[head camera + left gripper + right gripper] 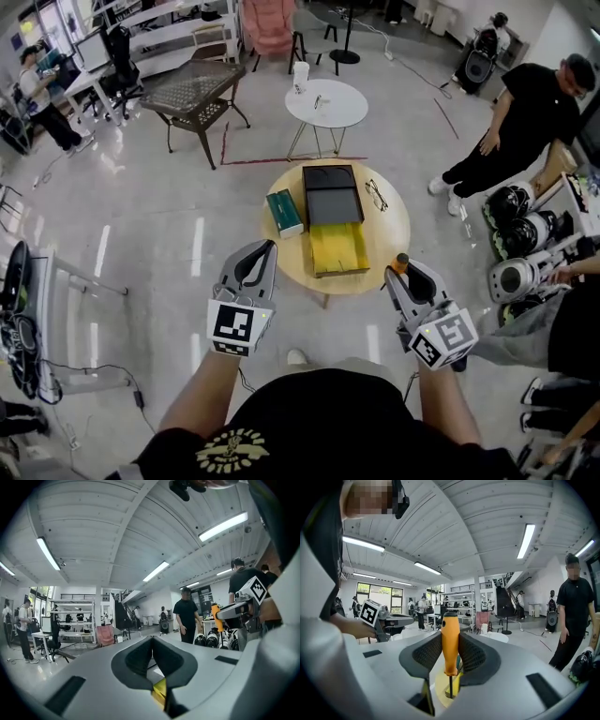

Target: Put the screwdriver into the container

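My right gripper (403, 274) is clamped mid-handle on the screwdriver (450, 641), which I judge light, stiff and slick, with the container (337, 248) at ten o'clock, while my left gripper (151, 640) is closed on nothing.

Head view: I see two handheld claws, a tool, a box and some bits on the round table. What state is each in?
Left gripper: jaws together, nothing between them.
Right gripper: shut on the screwdriver.
Screwdriver: gripped by its orange handle, held in the air, not yet in the container.
Container: on the table, open, yellow part slid out toward the person.
Glasses: lying on the table.
Green box: lying flat, closed.
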### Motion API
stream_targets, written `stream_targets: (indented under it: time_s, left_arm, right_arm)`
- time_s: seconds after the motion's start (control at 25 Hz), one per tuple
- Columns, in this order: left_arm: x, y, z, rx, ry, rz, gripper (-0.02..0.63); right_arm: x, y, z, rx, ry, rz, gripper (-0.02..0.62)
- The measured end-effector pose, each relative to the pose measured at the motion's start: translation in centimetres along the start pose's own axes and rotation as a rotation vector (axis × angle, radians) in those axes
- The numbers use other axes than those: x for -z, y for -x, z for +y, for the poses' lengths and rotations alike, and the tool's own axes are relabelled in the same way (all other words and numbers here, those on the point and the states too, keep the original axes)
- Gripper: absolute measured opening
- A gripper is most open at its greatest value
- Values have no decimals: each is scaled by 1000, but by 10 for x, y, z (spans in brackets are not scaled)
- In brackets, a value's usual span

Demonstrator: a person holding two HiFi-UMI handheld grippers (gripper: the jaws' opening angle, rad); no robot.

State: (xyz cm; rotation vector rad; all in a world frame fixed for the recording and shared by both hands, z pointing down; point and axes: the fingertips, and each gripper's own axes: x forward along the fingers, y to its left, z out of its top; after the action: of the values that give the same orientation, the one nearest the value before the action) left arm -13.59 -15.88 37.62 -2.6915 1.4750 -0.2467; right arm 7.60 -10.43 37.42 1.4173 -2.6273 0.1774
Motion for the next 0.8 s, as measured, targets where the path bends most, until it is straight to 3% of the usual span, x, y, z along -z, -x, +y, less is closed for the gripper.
stream_targets:
  time_s: [0.36,0.8]
  left_arm:
    - [7,-16,-3,14,5,11,18]
    - [0,-52,25,-59,12,38,18]
  right_arm:
    - [5,-5,-15,10,-16,5,124]
    - [-7,-62,-45,-87,-28,-2,124]
